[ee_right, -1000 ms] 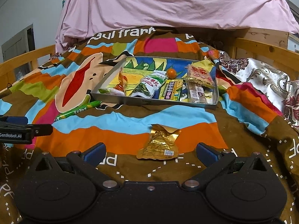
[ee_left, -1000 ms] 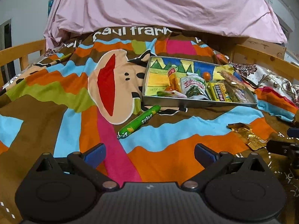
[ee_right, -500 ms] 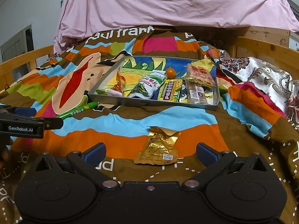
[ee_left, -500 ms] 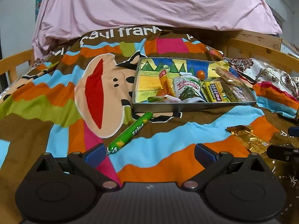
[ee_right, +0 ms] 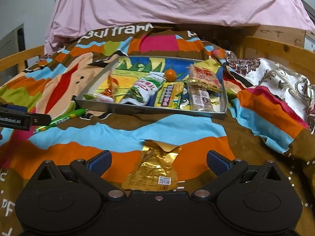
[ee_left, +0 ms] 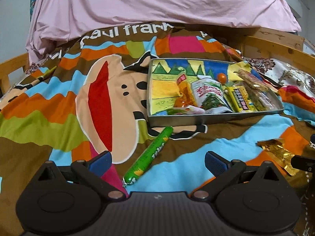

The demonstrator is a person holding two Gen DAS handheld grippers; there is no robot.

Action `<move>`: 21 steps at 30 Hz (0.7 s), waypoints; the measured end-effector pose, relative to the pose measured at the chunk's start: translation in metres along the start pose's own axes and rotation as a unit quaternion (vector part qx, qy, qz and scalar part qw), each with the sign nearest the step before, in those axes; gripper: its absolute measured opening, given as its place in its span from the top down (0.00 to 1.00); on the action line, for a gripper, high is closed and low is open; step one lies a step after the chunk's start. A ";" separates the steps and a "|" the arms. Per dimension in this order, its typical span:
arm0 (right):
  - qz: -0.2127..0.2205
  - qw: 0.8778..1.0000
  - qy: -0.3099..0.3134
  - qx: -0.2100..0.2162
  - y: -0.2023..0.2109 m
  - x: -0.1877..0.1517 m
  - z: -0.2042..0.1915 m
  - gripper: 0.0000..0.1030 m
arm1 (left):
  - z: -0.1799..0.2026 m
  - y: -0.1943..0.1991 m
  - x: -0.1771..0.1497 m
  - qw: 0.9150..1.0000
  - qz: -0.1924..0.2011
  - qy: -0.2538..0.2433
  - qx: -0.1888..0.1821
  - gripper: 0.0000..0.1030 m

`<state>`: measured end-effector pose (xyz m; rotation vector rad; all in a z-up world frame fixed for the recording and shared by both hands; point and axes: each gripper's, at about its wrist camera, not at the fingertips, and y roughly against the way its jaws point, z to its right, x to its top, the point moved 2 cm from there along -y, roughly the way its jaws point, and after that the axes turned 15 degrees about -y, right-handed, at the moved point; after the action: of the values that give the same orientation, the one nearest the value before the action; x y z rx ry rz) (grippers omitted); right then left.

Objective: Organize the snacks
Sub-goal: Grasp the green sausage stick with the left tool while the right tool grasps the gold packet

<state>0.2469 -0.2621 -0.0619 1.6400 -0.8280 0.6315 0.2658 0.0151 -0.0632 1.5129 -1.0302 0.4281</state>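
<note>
left hand-held gripper [ee_left: 158,160] spread over green stick [ee_left: 148,156]

Bed carried bright patterned blanket [ee_left: 59,106], pink sheet [ee_left: 157,4] heaped at far end. On blanket lay metal tray [ee_left: 196,117] of snacks, green tube snack [ee_left: 151,153] just before it, gold foil packet [ee_right: 153,169] nearer, apart from tray.

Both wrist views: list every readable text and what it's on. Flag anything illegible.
"paul frank" (bent by folds, last letter unclear): white letters on the bedspread.
"GenRobot.AI", blurred here: white label on the left claw, seen from the right wrist.
Green sausage stick: dark lettering, too blurred to read.
Gold pouch: small code sticker, unreadable.
Packets in the tray: red and dark print, too small to read.
</note>
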 end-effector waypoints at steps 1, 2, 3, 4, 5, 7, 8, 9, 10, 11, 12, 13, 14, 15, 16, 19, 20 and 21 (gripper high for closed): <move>-0.003 1.000 -0.002 -0.001 -0.003 0.000 0.000 0.01 | -0.003 -0.003 0.000 1.000 -0.002 0.001 -0.002 0.00; -0.006 1.000 -0.004 -0.002 -0.006 -0.001 0.000 0.01 | -0.004 -0.005 0.001 1.000 -0.003 0.000 -0.002 0.00; -0.012 1.000 -0.007 0.000 -0.010 -0.002 0.001 0.01 | -0.006 -0.007 0.001 1.000 -0.004 -0.003 -0.002 0.00; -0.018 1.000 -0.010 0.005 -0.013 -0.003 0.001 0.01 | -0.007 -0.009 0.002 1.000 -0.005 -0.007 -0.002 0.00; -0.025 1.000 -0.014 0.011 -0.016 -0.003 0.001 0.01 | -0.008 -0.011 0.002 1.000 -0.005 -0.010 -0.002 0.00; -0.036 0.999 -0.020 0.017 -0.023 -0.005 0.000 0.01 | -0.010 -0.014 0.002 1.000 -0.006 -0.015 -0.003 0.00; -0.039 0.999 -0.021 0.016 -0.026 -0.006 -0.001 0.01 | -0.011 -0.015 0.002 1.000 -0.006 -0.016 -0.004 0.00; -0.042 0.999 -0.021 0.014 -0.028 -0.007 -0.002 0.01 | -0.013 -0.017 0.002 1.000 -0.006 -0.017 -0.005 0.00; -0.044 0.999 -0.021 0.011 -0.030 -0.008 -0.003 0.01 | -0.013 -0.019 0.002 1.000 -0.007 -0.018 -0.006 0.00; -0.044 0.999 -0.021 0.009 -0.032 -0.009 -0.004 0.01 | -0.014 -0.020 0.002 1.000 -0.008 -0.019 -0.007 0.00; -0.044 0.999 -0.020 0.008 -0.033 -0.009 -0.005 0.00 | -0.015 -0.022 0.002 1.000 -0.008 -0.021 -0.009 0.00; -0.043 0.999 -0.021 0.008 -0.034 -0.009 -0.006 0.00 | -0.016 -0.024 0.002 1.000 -0.009 -0.022 -0.010 0.00; -0.043 0.999 -0.022 0.011 -0.035 -0.009 -0.007 0.00 | -0.017 -0.026 0.002 1.000 -0.011 -0.024 -0.012 0.00; -0.044 0.999 -0.025 0.016 -0.035 -0.009 -0.008 0.00 | -0.018 -0.027 0.003 0.999 -0.013 -0.025 -0.014 0.00; -0.045 0.998 -0.028 0.023 -0.036 -0.009 -0.008 0.00 | -0.020 -0.030 0.003 0.999 -0.016 -0.027 -0.017 0.00; -0.053 0.997 -0.035 0.050 -0.036 -0.011 -0.014 0.00 | -0.024 -0.038 0.003 0.999 -0.024 -0.026 -0.036 0.00; -0.054 0.996 -0.032 0.056 -0.036 -0.012 -0.018 0.00 | -0.025 -0.040 0.004 0.998 -0.027 -0.023 -0.052 0.00; -0.055 0.996 -0.026 0.060 -0.035 -0.013 -0.021 0.00 | -0.027 -0.043 0.004 0.996 -0.030 -0.017 -0.078 0.01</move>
<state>0.2674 -0.2353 -0.0888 1.8047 -0.7433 0.5713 0.3098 0.0344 -0.0797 1.4109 -1.0185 0.2749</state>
